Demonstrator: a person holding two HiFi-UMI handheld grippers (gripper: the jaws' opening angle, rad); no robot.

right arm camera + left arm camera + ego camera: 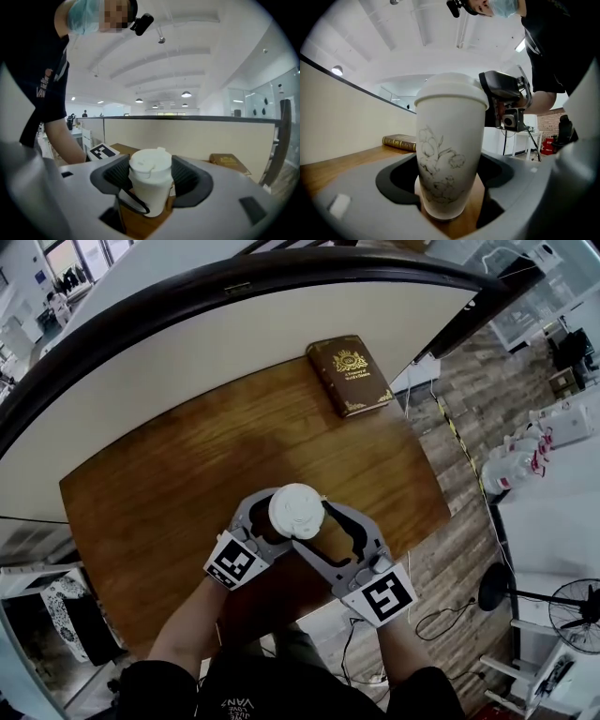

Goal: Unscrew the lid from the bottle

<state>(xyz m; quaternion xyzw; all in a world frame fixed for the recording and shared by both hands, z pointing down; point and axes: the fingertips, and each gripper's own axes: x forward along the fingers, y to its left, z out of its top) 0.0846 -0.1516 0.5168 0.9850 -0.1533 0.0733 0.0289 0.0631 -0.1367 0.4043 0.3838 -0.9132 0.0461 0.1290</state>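
Observation:
A white bottle [449, 159] with a faint flower drawing stands upright on the wooden table [178, 484]. Its white lid [296, 510] hides the body in the head view. My left gripper [450, 190] is shut on the bottle's lower body, with the jaws on both sides of it. My right gripper [150, 177] comes in from the other side, higher up, and its ribbed pads [185, 176] press on the lid [150, 163]. A thin black strap [134, 202] hangs beside the bottle. In the head view the left gripper [260, 526] and right gripper [328, 524] flank the lid.
A brown book [351, 374] with gold print lies at the table's far right corner. A cream partition [187, 352] runs behind the table. The table's near edge is close under my hands. A fan [574, 615] and cables stand on the floor to the right.

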